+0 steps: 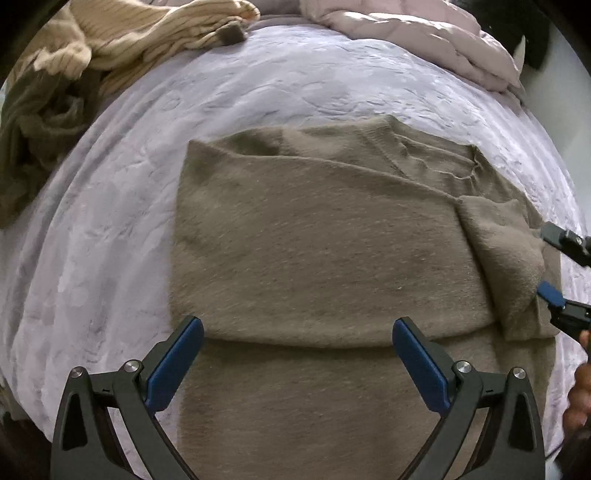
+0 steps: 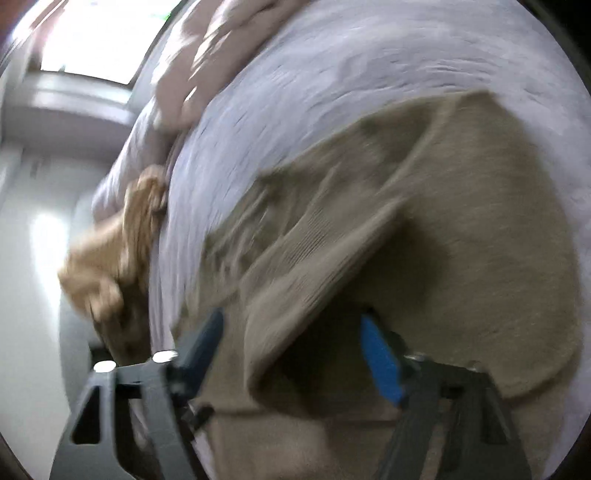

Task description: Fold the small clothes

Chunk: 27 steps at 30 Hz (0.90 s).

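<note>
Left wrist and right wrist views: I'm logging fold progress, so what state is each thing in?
Taupe sweater: flat on the bedspread, partly folded.
Sleeve: folded inward, between the right fingers.
Left gripper: open, holding nothing.
Right gripper: open around the sleeve.
Striped garment: crumpled, unfolded.

Taupe fuzzy knit sweater (image 1: 325,243) lies partly folded flat on bed, top layer doubled over, sleeve (image 1: 506,258) folded in at right.

Taupe sweater (image 1: 325,243), lavender embossed bedspread (image 1: 110,221), cream striped garment (image 1: 155,33), pink duvet (image 1: 424,33)
</note>
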Available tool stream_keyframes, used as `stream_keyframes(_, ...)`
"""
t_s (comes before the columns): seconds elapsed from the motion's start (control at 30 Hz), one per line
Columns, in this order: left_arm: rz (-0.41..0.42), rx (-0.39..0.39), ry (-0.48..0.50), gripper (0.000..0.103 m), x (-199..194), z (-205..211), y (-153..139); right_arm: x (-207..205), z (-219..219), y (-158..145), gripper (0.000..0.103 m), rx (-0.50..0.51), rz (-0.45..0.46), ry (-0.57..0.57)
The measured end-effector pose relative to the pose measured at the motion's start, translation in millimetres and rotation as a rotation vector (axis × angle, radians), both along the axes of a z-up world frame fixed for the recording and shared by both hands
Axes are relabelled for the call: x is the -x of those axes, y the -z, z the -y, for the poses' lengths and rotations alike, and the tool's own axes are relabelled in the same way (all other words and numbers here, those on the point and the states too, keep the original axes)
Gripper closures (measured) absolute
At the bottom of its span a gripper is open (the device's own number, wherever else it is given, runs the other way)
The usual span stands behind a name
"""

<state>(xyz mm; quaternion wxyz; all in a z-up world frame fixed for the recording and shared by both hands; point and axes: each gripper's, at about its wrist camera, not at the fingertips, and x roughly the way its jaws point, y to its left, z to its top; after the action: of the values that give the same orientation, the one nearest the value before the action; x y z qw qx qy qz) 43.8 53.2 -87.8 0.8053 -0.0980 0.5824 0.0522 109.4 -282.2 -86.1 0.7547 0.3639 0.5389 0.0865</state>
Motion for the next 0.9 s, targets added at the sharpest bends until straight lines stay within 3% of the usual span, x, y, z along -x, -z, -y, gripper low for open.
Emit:
stream_keyframes(0.03, 0.005, 0.018, -0.004, 0.001, 2, -4, -1, -5, 5, 3, 0.084, -0.013, -0.019, 0.028)
stream_keyframes(0.07, 0.008, 0.035, -0.007, 0.001, 3, -7, -2, -11, 7, 5, 0.095, -0.015, -0.024, 0.032)
stream_keyframes(0.17, 0.028, 0.094, -0.016, 0.001, 8, -18, -9, -19, -16, -22, 0.095, 0.037, 0.093, -0.093)
stream_keyframes(0.33, 0.057, 0.148, -0.031, 0.001, 19, -42, -15, -9, -123, -51, 0.095, 0.249, 0.251, -0.554)
stream_keyframes(0.43, 0.056, 0.17, -0.055, 0.001, 22, -54, -15, 10, -175, -30, 0.091, 0.315, 0.225, -0.776)
stream_keyframes(0.5, 0.054, 0.202, -0.067, 0.001, 22, -60, -15, 22, -195, -10, 0.073, 0.429, 0.166, -0.857)
stream_keyframes(0.53, 0.053, 0.217, -0.067, 0.001, 21, -60, -14, 27, -196, -6, 0.056, 0.457, 0.158, -0.862)
stream_keyframes(0.57, 0.05, 0.23, -0.061, 0.001, 19, -59, -14, 31, -193, -6, 0.045, 0.457, 0.156, -0.852)
stream_keyframes(0.67, 0.044, 0.285, -0.026, 0.001, 10, -48, -11, 40, -152, -13, 0.044, 0.37, 0.115, -0.725)
stream_keyframes(0.9, 0.015, 0.426, -0.027, 0.001, -23, -24, 6, 69, 2, -15, 0.044, 0.183, -0.017, -0.265)
